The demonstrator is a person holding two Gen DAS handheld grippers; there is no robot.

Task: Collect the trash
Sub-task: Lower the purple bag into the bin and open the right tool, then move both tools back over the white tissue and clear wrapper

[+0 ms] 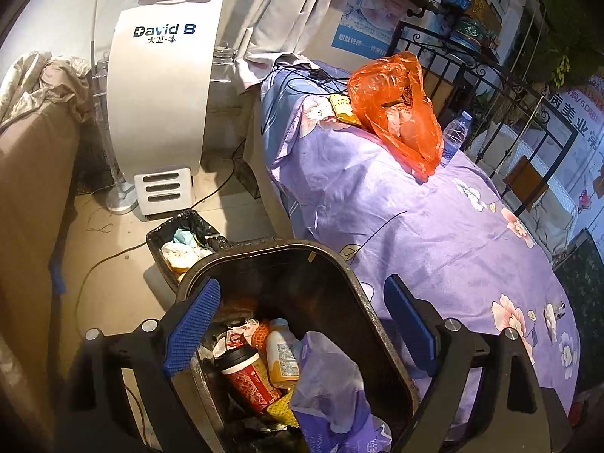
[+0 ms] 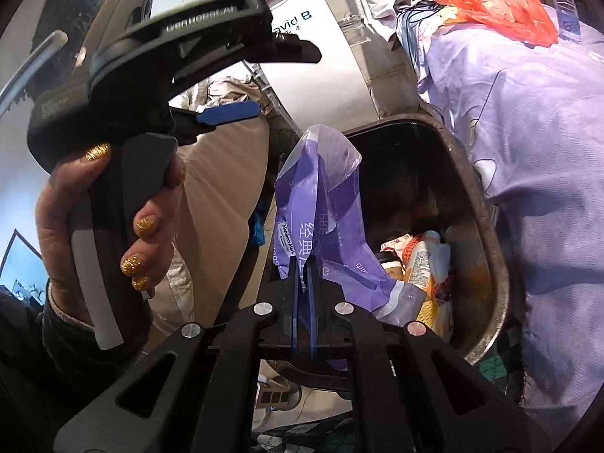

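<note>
A dark trash bin [image 1: 351,268] stands beside the bed and holds a red cup [image 1: 247,377], a pale bottle [image 1: 281,355] and other litter. My left gripper [image 1: 302,324] is open and empty, its blue pads spread over the bin's mouth. My right gripper [image 2: 305,294] is shut on a purple plastic wrapper [image 2: 321,196], holding it at the bin's [image 2: 487,226] near rim; the wrapper also shows in the left wrist view [image 1: 332,385]. An orange plastic bag [image 1: 400,109] and a clear water bottle [image 1: 455,136] lie on the purple bedsheet [image 1: 434,234].
A smaller black-lined bin [image 1: 185,241] with tissues stands behind the big bin. A white "David B" machine [image 1: 158,94] stands on the floor, with cables around it. A brown sofa [image 1: 34,188] is at left. A black metal bed rail [image 1: 509,87] runs along the far side.
</note>
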